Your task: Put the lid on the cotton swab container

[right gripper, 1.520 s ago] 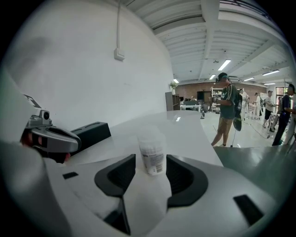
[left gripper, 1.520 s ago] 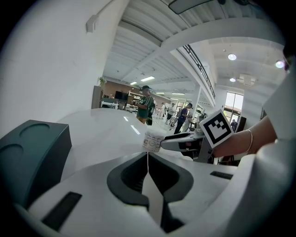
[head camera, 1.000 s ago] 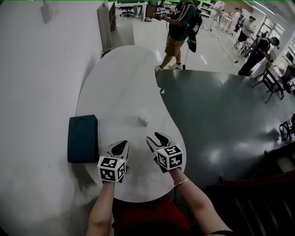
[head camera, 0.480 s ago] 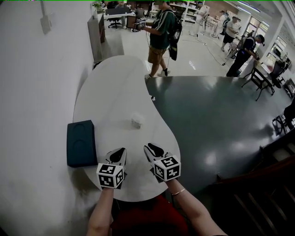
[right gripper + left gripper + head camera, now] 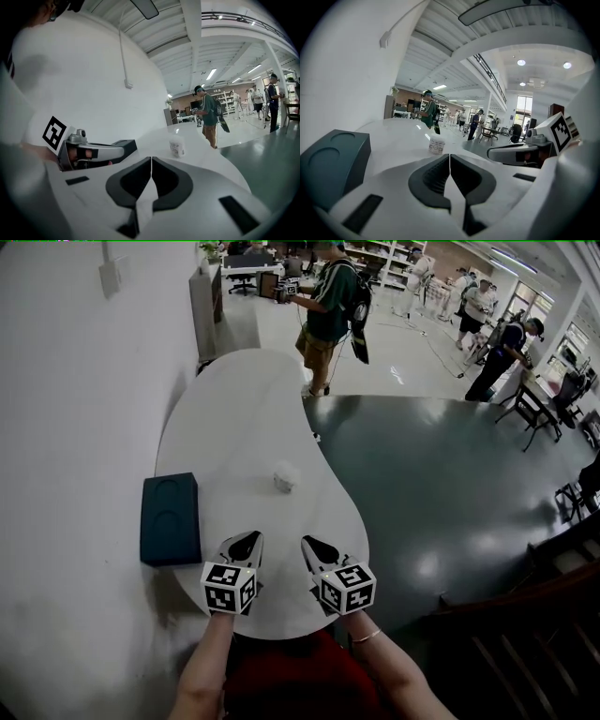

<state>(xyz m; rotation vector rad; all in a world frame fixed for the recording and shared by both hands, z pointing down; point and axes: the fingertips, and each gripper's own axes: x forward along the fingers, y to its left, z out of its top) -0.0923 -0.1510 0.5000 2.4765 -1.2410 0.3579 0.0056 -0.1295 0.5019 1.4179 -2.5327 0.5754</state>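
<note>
With the cotton swab container (image 5: 285,477) standing on the worktop (image 5: 234,423) well ahead of both tongs, my left tongs (image 5: 248,539) clenched on nothing and my right tongs (image 5: 308,543) closing empty, I judge the task at its approach; next I must locate the lid, which I cannot discern.

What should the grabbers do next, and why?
Probably move the right gripper forward toward the small white container and open its jaws. Both it and the left gripper are shut on nothing, near the front edge of the table, and the container stands ahead, untouched. I can't spot a separate lid.
</note>
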